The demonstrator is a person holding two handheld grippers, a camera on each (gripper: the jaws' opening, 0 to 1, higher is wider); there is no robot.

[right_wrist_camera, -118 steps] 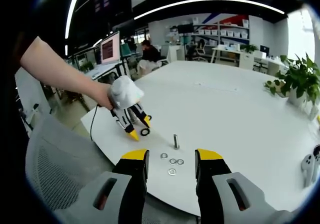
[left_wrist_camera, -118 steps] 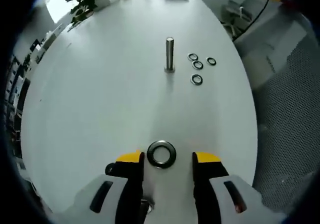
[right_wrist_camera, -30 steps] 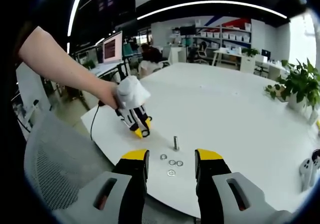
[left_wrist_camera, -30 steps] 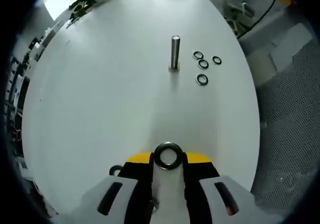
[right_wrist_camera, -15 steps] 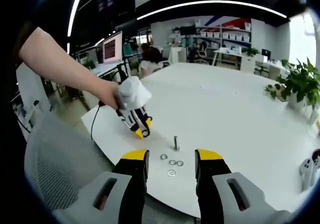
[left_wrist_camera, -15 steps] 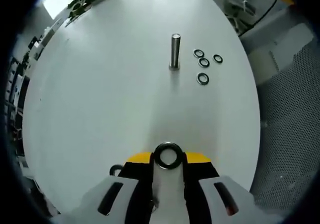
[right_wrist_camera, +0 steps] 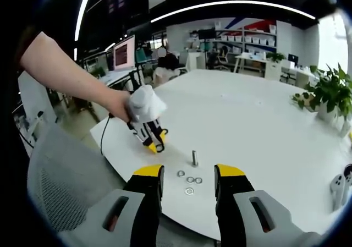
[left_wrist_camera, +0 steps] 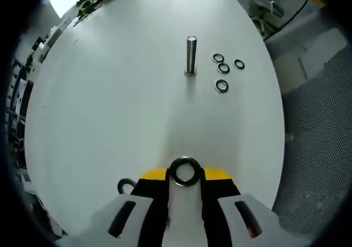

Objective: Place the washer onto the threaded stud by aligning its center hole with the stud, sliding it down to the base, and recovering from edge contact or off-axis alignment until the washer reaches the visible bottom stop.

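Note:
In the left gripper view, my left gripper (left_wrist_camera: 185, 176) is shut on a dark metal washer (left_wrist_camera: 185, 171), pinched by its edges just above the white table (left_wrist_camera: 99, 109). The upright threaded stud (left_wrist_camera: 191, 55) stands well ahead near the table's middle. Several loose washers (left_wrist_camera: 223, 68) lie to its right. In the right gripper view, my right gripper (right_wrist_camera: 188, 178) hangs open off the table edge, nothing between its jaws. Beyond it I see the stud (right_wrist_camera: 194, 158), the loose washers (right_wrist_camera: 190, 180), and the left gripper (right_wrist_camera: 155, 146) held by a person's hand, left of the stud.
A mesh chair (left_wrist_camera: 324, 120) sits past the table's right edge in the left gripper view. A potted plant (right_wrist_camera: 324, 93) and a white controller (right_wrist_camera: 342, 182) rest at the right in the right gripper view. Desks and shelves fill the room behind.
Over the last second the left gripper has kept its hold on the washer and lifted slightly. Nearly four seconds ago it stood open around the washer lying on the table. The right gripper has not moved.

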